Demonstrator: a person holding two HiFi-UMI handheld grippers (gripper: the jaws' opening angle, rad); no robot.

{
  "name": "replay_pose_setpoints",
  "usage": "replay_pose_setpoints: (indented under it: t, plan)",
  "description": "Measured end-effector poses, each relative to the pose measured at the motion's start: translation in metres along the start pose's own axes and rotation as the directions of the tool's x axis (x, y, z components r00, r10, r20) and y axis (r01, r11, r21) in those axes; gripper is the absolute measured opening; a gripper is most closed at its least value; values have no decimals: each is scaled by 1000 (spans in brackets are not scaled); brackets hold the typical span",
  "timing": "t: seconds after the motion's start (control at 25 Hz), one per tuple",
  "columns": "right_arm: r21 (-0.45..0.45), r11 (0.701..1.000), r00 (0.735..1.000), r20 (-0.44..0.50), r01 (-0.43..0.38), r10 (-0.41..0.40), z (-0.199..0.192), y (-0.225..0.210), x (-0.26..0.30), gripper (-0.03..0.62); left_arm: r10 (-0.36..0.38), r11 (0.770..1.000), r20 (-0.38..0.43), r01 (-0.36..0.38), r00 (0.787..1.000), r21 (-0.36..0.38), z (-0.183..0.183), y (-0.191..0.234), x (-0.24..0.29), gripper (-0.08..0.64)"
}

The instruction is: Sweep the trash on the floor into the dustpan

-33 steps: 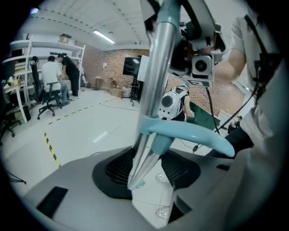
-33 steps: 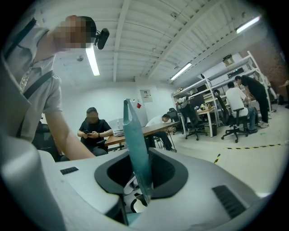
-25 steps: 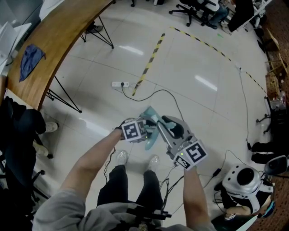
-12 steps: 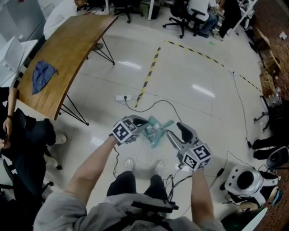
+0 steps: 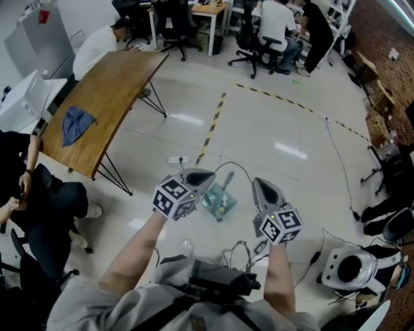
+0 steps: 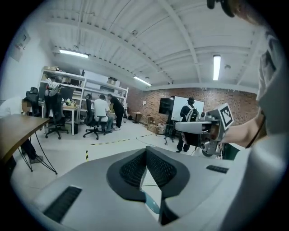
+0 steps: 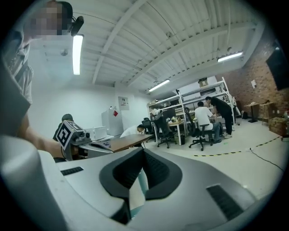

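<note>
- Left gripper point(image 5: 207, 175) — held in the air over the floor point(image 5: 278, 123), pointing away from the person. In the left gripper view its fingers point(image 6: 132, 169) are closed, ribbed pads meeting along one line, with nothing clamped between them.
- Teal sliver point(image 6: 152, 205) — shows through the gap below the left pads (too little of it to identify).
- Right gripper point(image 5: 256, 183) — held beside the left gripper at about the same height, the two apart. In the right gripper view its fingers point(image 7: 157, 171) are closed and hold nothing; only a pale strip of background shows under the pads.
- Dustpan point(image 5: 217, 202) — teal, on the floor below and between the two grippers, touched by neither. Its handle points away from the person. Small pale bits appear inside it, too small to make out.
- Power strip point(image 5: 176, 159) — white, on the floor just beyond the left gripper. A dark cable point(image 5: 240, 165) curves from it past the dustpan.
- Hazard tape point(image 5: 212, 123) — yellow and black, running along the floor away from the power strip.
- Counter point(image 5: 110, 90) — wooden, on thin black legs, at the left of the head view, well apart from the dustpan. A blue cloth point(image 5: 76, 124) lies crumpled on it.
- White rounded device point(image 5: 349, 266) — on the floor at the lower right.
- Seated people point(image 5: 275, 19) — at desks along the far side of the room.
</note>
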State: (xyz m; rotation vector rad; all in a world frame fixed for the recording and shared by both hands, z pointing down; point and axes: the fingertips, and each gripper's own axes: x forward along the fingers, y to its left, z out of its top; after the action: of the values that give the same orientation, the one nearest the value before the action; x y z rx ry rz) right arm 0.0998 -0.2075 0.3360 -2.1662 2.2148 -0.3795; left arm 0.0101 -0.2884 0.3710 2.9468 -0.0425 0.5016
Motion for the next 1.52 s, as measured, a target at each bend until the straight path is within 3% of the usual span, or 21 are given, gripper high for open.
replay_pose_setpoints:
  t: [0.28, 0.48, 0.88, 1.52]
  plan:
    - [7, 995, 995, 31, -100, 99, 25, 2, -11, 5, 101, 993, -9, -100, 995, 66, 14, -36, 19, 2]
    - [-49, 985, 985, 33, -168, 169, 37, 10, -8, 5, 141, 989, 33, -143, 989, 47, 31, -42, 23, 2]
    - [-84, 982, 985, 25, -168, 171, 44, 10, -2, 5, 161, 986, 70, -162, 985, 23, 45, -32, 27, 2]
    - [-62, 988, 987, 58, -145, 148, 57, 4, 0, 5, 137, 990, 76, -140, 988, 29, 56, -33, 30, 2]
